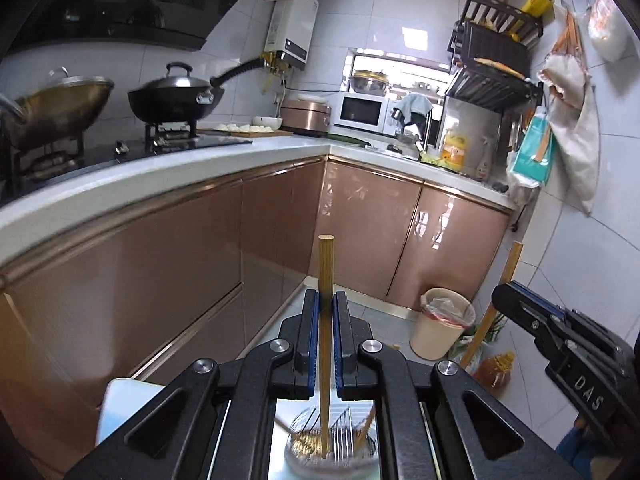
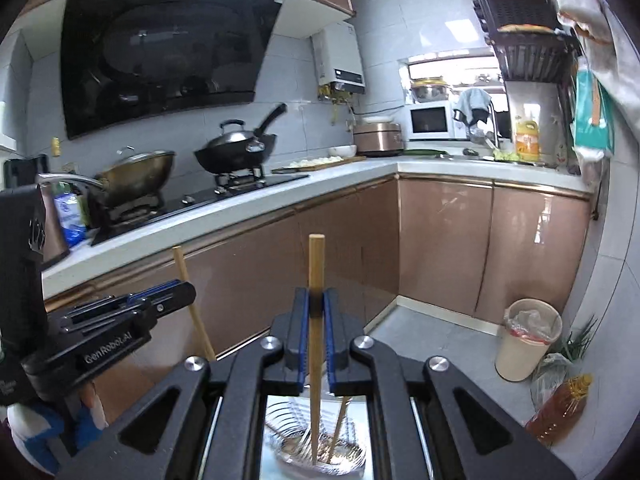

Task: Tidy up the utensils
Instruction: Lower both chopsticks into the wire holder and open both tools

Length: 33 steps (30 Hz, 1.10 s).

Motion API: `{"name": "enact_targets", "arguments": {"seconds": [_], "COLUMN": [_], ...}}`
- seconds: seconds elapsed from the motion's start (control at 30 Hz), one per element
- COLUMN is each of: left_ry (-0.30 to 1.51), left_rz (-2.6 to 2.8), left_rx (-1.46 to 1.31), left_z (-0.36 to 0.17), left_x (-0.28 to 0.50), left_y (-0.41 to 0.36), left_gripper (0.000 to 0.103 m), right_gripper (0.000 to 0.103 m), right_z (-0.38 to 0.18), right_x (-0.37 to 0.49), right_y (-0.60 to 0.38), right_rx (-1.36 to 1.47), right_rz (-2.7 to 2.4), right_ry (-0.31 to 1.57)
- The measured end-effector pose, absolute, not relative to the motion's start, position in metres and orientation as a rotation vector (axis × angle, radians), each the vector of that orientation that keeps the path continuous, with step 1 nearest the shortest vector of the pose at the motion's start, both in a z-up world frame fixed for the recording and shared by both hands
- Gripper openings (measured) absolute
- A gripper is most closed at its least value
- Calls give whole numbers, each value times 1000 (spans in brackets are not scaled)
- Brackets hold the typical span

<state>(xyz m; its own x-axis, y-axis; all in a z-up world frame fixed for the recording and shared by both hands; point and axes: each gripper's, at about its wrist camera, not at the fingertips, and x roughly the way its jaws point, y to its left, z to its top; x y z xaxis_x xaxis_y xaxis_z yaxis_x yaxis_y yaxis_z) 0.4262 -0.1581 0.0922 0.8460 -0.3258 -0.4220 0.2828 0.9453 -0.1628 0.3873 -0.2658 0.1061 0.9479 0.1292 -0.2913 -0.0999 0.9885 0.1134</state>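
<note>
We had each gripper's jaws pinching one upright chopstick, left gripper [image 1: 327, 300] and right gripper [image 2: 316, 298], ready for sorting

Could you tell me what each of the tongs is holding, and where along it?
Left tongs: one wooden chopstick, clamped near its thick top end. Right tongs: another chopstick, gripped likewise.

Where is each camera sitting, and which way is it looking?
Left wrist: on the left gripper, looking along its shut fingers at the cabinets and stove; it grips a chopstick, with the right gripper at the side.
Right wrist: on the right gripper, facing the same kitchen corner, gripping another chopstick; the left gripper shows at the side.
Both share the black wok, microwave and bin.
</note>
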Motion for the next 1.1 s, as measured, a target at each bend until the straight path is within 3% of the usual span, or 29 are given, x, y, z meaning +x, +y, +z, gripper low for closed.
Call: {"name": "enact_targets", "arguments": {"seconds": [0.3,0.63,0.67,0.73,0.77,0.83,0.9,0.97,1.1], "left_ry": [499,436,440,446,446,437,431,428,404], "left_rz": [-312,-311,-314,-317,-318,-322,-325,-333,-327], "left_rx": [-110,4,3,5,4,6,9,0,-8], "left_z": [12,4,5,8,9,11,17,23,40], "left_x": [452,438,437,437,436,431,425,418,396], "left_y": [-176,-180,-179,-180,-179,-177,-174,-169,-153], "left_gripper": [6,9,11,29,32,36,38,42,56], "right_gripper": [7,8,8,8,8,11,22,27,31], "right_z": [21,-26,-26,-27,-27,-26,-24,-20,-8], "right_x": [410,417,416,412,411,407,401,394,376], "right_y": [-272,-266,-267,-269,-269,-271,-273,-273,-271], "right_rx": [96,80,79,81,83,85,87,83,74], "right_rz": [89,91,87,81,79,74,69,67,58], "right_ry": [313,377,382,389,393,397,397,395,385]}}
